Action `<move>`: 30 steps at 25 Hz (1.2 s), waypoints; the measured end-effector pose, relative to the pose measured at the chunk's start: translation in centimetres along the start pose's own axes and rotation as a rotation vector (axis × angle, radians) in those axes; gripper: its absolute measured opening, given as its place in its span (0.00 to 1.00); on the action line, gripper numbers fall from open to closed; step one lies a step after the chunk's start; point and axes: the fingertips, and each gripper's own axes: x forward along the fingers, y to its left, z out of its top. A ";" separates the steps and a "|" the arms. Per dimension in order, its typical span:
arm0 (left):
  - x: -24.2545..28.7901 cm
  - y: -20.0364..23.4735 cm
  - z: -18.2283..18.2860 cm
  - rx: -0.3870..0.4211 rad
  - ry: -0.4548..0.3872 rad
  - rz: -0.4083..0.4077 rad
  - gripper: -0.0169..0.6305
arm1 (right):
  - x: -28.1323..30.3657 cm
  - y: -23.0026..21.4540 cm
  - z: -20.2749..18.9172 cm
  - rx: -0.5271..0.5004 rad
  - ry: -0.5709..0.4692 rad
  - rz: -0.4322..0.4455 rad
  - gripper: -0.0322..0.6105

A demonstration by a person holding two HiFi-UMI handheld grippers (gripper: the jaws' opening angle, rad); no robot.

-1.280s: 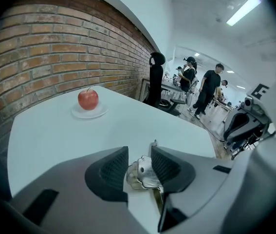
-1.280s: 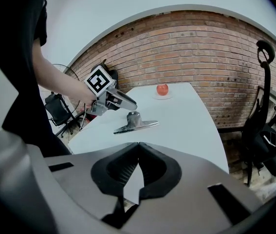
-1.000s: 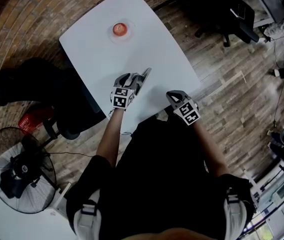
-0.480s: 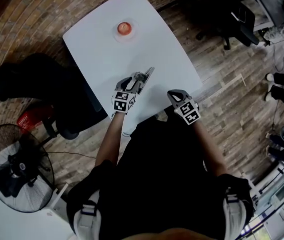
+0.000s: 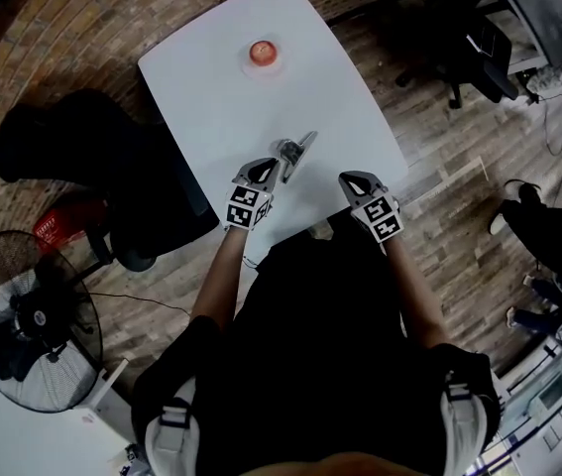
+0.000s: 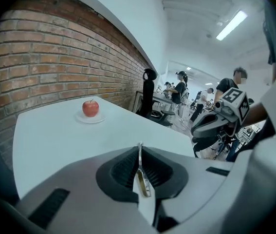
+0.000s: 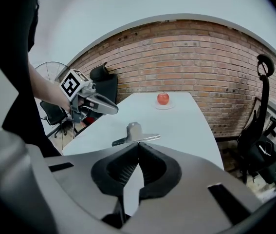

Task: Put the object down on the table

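silver metal clip-like tool (image 5: 296, 151) is lying on the white table (image 5: 221, 87), at one o'clock of the left gripper (image 5: 266, 174), whose empty jaws have just been closing; right gripper (image 5: 352, 180) is sitting clenched, empty. placement is looking done.

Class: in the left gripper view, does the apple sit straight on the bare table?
No, the apple rests on a small white plate.

Surface (image 5: 221, 87): white, apple (image 5: 263, 52) at far end.
Metal tool (image 5: 297, 153): flat, just beyond left gripper (image 5: 269, 170).
Left jaws: just closing, nothing between them.
Right gripper (image 5: 352, 179): over near edge.
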 end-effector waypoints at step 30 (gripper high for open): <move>-9.0 -0.4 -1.7 0.036 -0.063 0.015 0.06 | 1.5 3.1 3.2 -0.048 -0.048 -0.035 0.05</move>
